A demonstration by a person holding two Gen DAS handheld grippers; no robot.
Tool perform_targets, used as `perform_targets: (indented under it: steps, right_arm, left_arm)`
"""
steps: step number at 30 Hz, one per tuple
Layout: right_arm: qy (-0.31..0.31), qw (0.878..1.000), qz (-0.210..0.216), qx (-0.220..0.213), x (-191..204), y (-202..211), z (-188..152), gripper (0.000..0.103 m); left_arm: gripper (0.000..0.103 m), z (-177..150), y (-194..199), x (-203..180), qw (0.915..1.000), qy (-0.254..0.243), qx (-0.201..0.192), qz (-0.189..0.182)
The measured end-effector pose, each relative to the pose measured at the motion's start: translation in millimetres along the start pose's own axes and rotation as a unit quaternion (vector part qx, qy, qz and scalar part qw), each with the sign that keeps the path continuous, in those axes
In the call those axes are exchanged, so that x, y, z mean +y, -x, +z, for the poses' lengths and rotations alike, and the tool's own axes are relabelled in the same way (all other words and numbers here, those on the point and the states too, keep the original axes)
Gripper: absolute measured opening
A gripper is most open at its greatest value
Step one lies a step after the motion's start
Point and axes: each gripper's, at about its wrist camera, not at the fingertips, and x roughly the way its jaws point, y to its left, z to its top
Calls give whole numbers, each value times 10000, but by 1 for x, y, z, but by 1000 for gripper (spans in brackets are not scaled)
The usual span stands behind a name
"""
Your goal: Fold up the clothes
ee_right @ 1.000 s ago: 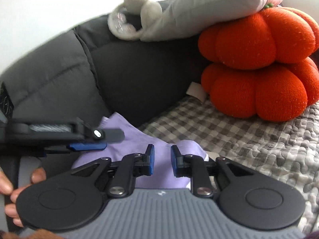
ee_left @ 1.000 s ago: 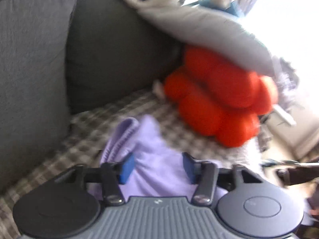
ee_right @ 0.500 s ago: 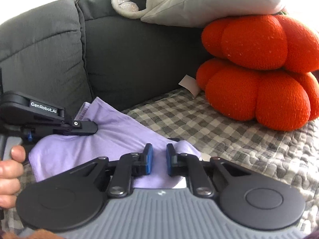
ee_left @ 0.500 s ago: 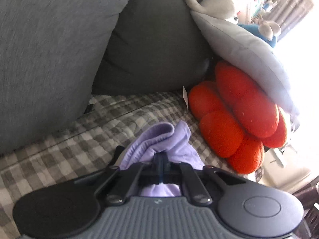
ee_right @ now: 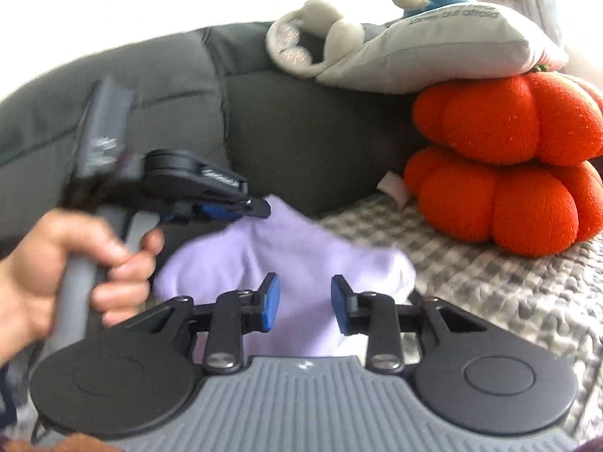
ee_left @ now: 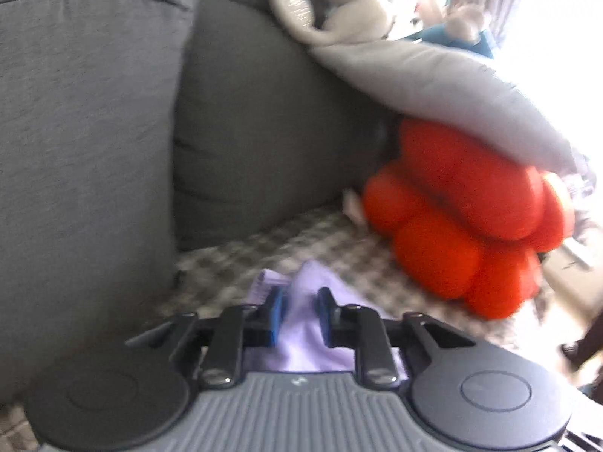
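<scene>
A: How would the lilac garment (ee_right: 286, 256) have handled?

B: Light, soft and limp, I judged; best pinched at a corner or hem. It lay bunched on the sofa's checked cover (ee_right: 490, 282).

A: And the grippers?

B: Left hand-held gripper (ee_left: 299, 314) and right hand-held gripper (ee_right: 306, 303) both stood apart, cloth between their jaws, gripping nothing.

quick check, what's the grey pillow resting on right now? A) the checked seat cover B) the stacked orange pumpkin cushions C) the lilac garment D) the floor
B: the grey pillow lies across the top of the orange pumpkin cushions, with its other end against the sofa back.
</scene>
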Motion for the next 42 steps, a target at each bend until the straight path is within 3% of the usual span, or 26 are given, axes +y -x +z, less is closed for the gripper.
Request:
perform_targets:
  steps: [7,13,18,24,32,36,38,42]
  right_arm:
    - [193,9995,-82,215,12,-2,-1,35]
    - [86,9996,44,-247,10,38,15,41]
    - [-159,9994,48,-318,0,70,11,41]
    - [-338,9992,182,-106,-6,110,9,41]
    - [-169,9990,386,125,-7,180,7,53]
    - [55,9994,349,51,-3,206,4,68]
    - [123,9992,382,1,-2,218,2,72]
    - [115,9989,453,-102,-2,239,-5,75]
  left_arm:
    - [15,4,5,4,9998,-18,78,155]
    - [15,19,53,5,9996,166,-228,40]
    - [15,-7,86,-2,9993,-235,-214,-195]
    - [9,-29,54,4,9976,-352,383,454]
    - [10,-16,85,-12,9962,-288,376,726]
    - [22,-21,120,-23,9949,-159,423,903]
    - [39,-27,139,-30,9938,-125,436,1012]
    - [46,-50,187,-51,9942,-226,240,1024]
